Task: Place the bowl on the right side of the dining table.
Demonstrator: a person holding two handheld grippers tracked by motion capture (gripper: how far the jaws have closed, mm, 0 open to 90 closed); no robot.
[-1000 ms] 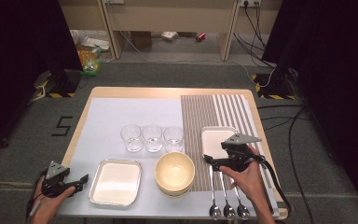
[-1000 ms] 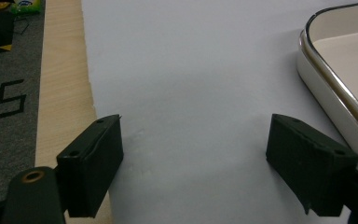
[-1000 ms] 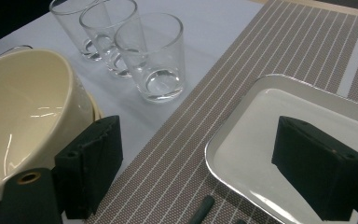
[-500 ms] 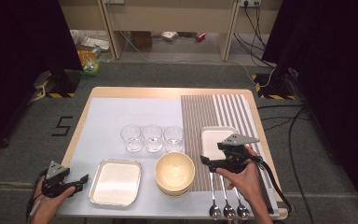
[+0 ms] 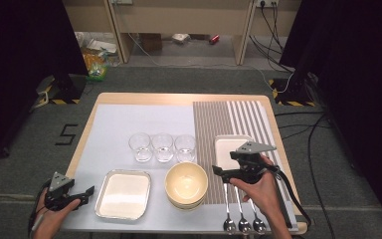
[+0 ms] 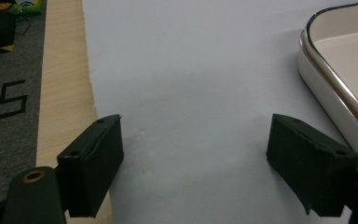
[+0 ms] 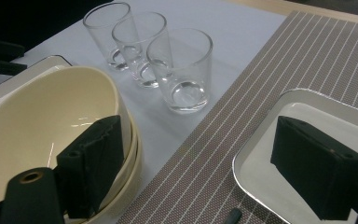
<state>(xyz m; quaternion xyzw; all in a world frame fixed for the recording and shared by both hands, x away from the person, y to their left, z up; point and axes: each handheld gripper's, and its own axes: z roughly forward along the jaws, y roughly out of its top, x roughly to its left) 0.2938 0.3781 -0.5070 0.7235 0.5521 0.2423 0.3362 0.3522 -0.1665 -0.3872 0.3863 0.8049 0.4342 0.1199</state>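
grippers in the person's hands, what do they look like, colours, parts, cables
Both are black handheld tools. The left gripper and right gripper each carry a grey three-cornered plate on top and end in two blocky black jaws with flat pads; a small brass-coloured ring sits near the base of one jaw. A black cable trails from each toward the person. No sleeves show at the wrists.

3 clear glasses (image 5: 162,147) in a row, 3 spoons (image 5: 242,225) on the striped placemat (image 5: 214,119)

Open tongs (image 6: 196,172) beside tray (image 6: 326,88)
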